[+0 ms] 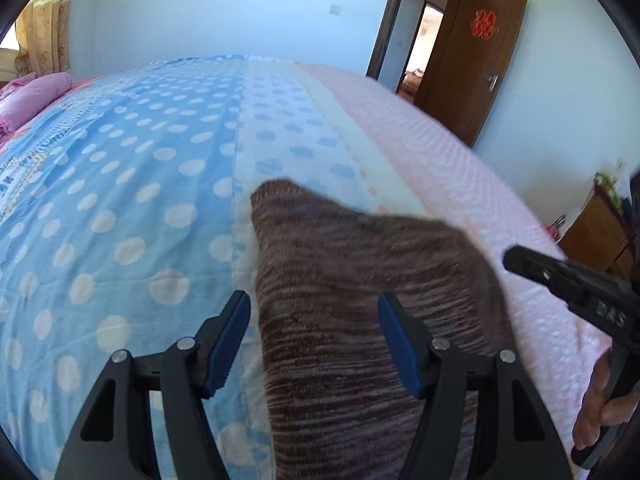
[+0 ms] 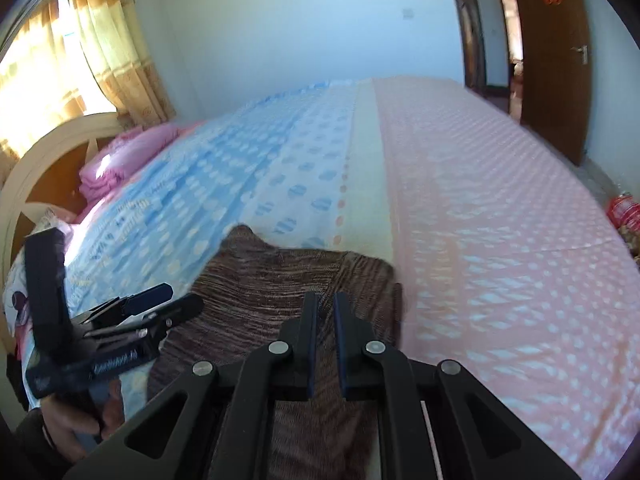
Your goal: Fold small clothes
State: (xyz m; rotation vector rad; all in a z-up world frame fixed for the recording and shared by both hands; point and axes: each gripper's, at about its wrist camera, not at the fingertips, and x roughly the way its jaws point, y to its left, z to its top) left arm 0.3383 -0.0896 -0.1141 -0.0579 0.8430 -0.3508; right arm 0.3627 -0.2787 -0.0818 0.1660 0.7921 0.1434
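one brown knit garment (image 1: 360, 300) lies on the bed (image 1: 120, 200), no containers

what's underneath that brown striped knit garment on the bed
The brown striped knit garment lies on the polka-dot bedspread, across its pale blue and cream bands. Anything else beneath is covered.

I see a bed covered by a spread (image 1: 132, 184) in three bands: blue with white dots, pale with blue dots, and pink with a faint pale pattern. A pink pillow (image 1: 30, 98) lies at its head, against a cream curved headboard (image 2: 44, 152). Yellow patterned curtains (image 2: 112, 52) hang at a bright window. A brown wooden door (image 1: 476, 60) stands open and bears a red paper ornament (image 1: 485, 24). A wooden cabinet (image 1: 596, 228) stands beside the bed.
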